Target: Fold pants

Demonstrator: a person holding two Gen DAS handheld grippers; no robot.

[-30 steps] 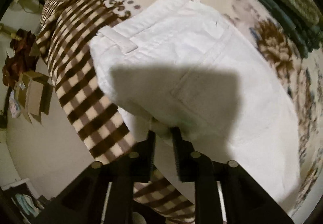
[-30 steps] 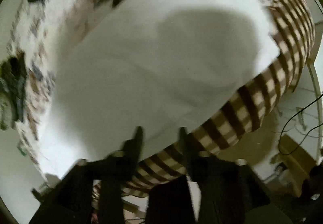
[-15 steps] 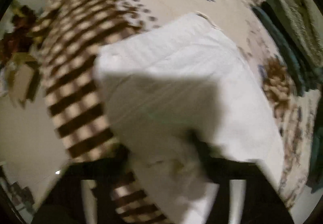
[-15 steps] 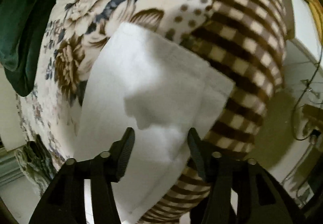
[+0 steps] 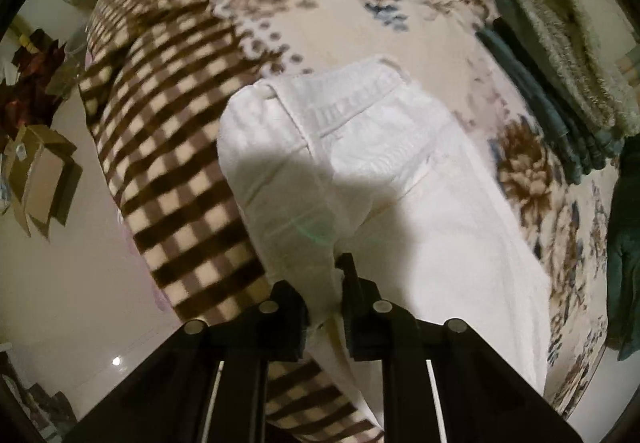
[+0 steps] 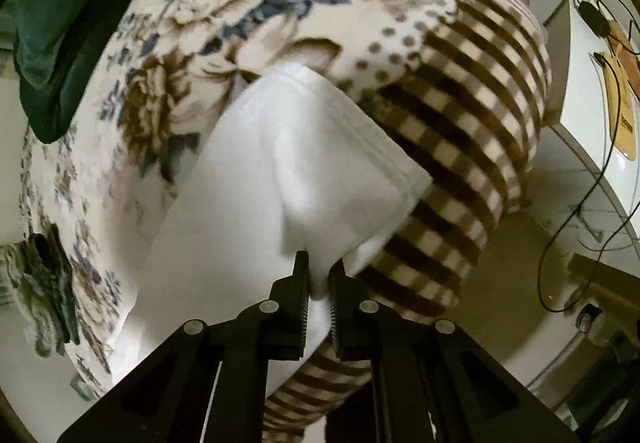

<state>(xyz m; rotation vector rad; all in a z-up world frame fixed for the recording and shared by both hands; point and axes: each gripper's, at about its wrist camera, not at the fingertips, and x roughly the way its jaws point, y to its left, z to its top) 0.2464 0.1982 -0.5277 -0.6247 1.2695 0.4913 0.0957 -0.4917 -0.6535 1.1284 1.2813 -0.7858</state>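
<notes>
While both pinch soft, floppy white pants, my left gripper holds the near edge and my right gripper clamps a bunched fold; cloth sags.

The left wrist view looks forward and down along its fingers, very near the white pants bunched between the jaws, with the bed blanket spreading beyond the jaws. The right wrist view faces likewise, equally close, over white cloth between its own jaws. Both views share the pants and the checkered blanket edge.
</notes>
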